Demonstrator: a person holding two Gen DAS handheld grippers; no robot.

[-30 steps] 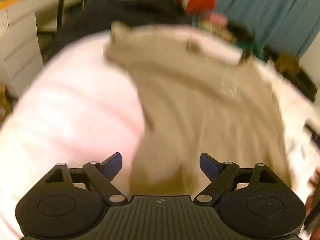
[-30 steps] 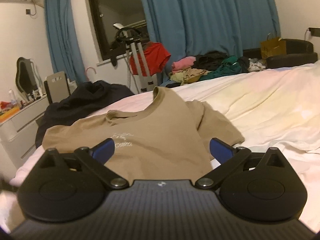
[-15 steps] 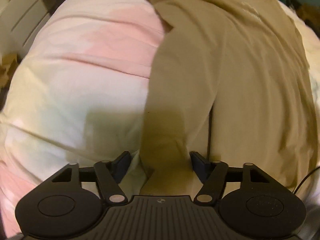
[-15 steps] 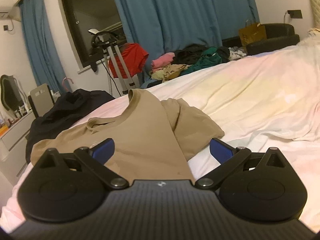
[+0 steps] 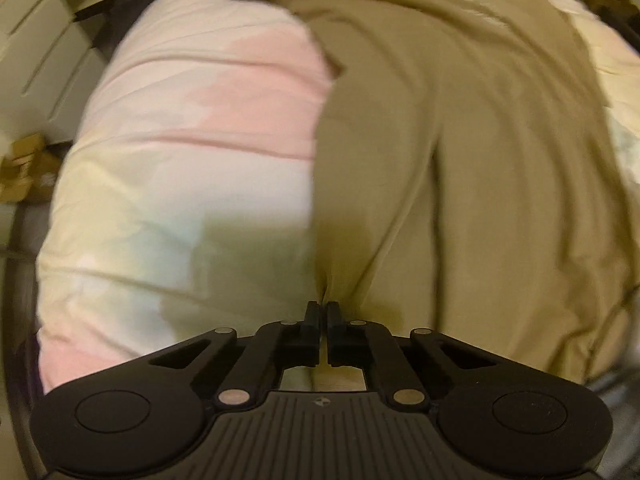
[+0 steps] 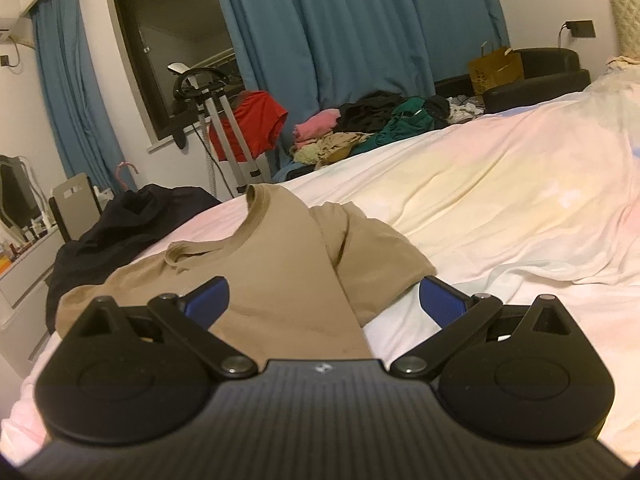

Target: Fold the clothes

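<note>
Left wrist view: my left claw (image 5: 324, 308) has just been closing and pinches the hem of the tan shirt (image 5: 460, 152) on the bed (image 5: 192, 152). Soft, light, floppy. Right claw (image 6: 323, 300) gapes empty.

The left wrist view looks steeply down, close over the tan shirt (image 5: 460, 152) and bed (image 5: 180, 140). The right wrist view faces nearly level across both toward the curtains (image 6: 360, 28).
</note>
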